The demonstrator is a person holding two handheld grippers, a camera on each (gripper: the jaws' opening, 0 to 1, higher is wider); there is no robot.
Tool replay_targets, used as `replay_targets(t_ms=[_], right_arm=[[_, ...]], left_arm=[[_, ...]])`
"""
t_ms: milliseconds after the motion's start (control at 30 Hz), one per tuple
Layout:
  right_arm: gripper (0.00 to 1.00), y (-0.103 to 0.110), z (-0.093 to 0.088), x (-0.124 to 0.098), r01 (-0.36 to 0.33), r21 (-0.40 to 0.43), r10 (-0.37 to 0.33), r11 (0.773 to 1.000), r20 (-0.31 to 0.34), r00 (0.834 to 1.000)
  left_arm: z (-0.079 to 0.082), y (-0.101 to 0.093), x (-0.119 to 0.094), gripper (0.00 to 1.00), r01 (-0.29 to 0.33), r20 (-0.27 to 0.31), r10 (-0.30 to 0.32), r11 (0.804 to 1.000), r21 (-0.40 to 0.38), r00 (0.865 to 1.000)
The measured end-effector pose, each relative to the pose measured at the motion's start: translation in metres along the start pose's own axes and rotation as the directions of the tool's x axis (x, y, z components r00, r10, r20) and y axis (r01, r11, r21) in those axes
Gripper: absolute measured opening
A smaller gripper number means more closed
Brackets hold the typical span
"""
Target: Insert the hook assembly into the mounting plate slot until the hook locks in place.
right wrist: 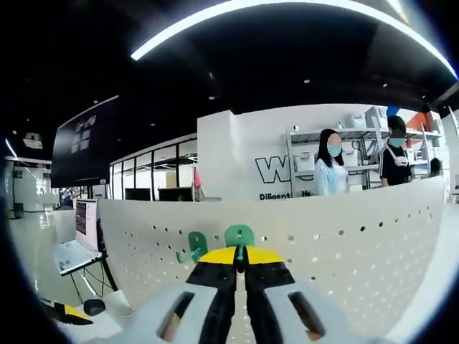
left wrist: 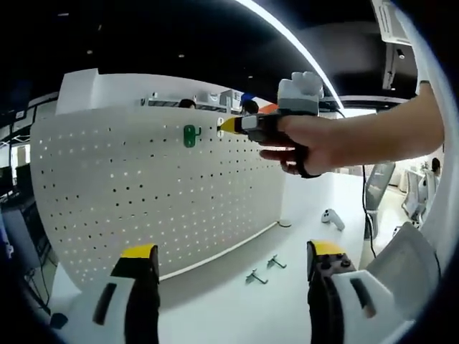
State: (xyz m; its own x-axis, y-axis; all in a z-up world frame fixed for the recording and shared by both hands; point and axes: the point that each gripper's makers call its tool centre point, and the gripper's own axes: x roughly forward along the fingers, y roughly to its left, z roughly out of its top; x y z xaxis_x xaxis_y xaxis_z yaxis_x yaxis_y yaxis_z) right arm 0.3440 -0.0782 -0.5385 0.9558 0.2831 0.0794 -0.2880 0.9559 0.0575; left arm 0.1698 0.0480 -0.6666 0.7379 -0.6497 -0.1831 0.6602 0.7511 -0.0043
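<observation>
meanwhile, at the white pegboard (left wrist: 143,193), the right gripper (right wrist: 240,259) has its yellow-tipped fingers (right wrist: 219,256) pinched nearly shut on a green hook (right wrist: 239,235), low and centre in the right gripper view, pressed at the board's top edge. a second green hook (right wrist: 195,245) sits just left of it. the left gripper (left wrist: 229,269) hangs wide open and empty above the bench (left wrist: 237,301), where two spare hooks (left wrist: 264,270) lie. seating likely wants a square, steady push.

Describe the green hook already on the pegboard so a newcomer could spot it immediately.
Find the white pegboard standing on the table. Near its top edge sits a green hook, left of the right hand-held gripper. It alone is mounted; the grey hooks lie on the table.
</observation>
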Motion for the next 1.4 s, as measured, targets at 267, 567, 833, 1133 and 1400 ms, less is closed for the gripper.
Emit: replay_targets(t_ms=[267, 567, 833, 1133, 1400], right_arm=[[0.01, 0.000, -0.002, 0.008, 0.013, 0.004, -0.013, 1.000, -0.006, 1.000], [0.01, -0.002, -0.009, 0.013, 0.022, 0.017, -0.022, 1.000, -0.018, 1.000], [0.01, 0.000, -0.016, 0.014, 0.043, 0.036, -0.042, 0.998, -0.039, 0.998], [0.01, -0.002, -0.018, 0.021, 0.196, 0.049, -0.191, 0.979, -0.092, 0.977], [0.02, -0.002, -0.021, 0.021, 0.224, 0.005, -0.223, 0.975, -0.088, 0.971]], left_arm=[[-0.001, -0.001, 0.001, 0.87, 0.001, 0.001, -0.001, 1.000, -0.005, 1.000], [-0.002, 0.001, 0.001, 0.87, -0.002, -0.002, 0.002, 1.000, -0.008, 1.000], [-0.002, 0.003, 0.000, 0.87, -0.008, 0.004, 0.008, 1.000, -0.024, 1.000], [-0.002, 0.007, -0.003, 0.86, -0.018, 0.007, 0.019, 0.999, -0.044, 1.000], [-0.001, 0.009, -0.007, 0.86, -0.024, 0.013, 0.025, 0.999, -0.044, 1.000]])
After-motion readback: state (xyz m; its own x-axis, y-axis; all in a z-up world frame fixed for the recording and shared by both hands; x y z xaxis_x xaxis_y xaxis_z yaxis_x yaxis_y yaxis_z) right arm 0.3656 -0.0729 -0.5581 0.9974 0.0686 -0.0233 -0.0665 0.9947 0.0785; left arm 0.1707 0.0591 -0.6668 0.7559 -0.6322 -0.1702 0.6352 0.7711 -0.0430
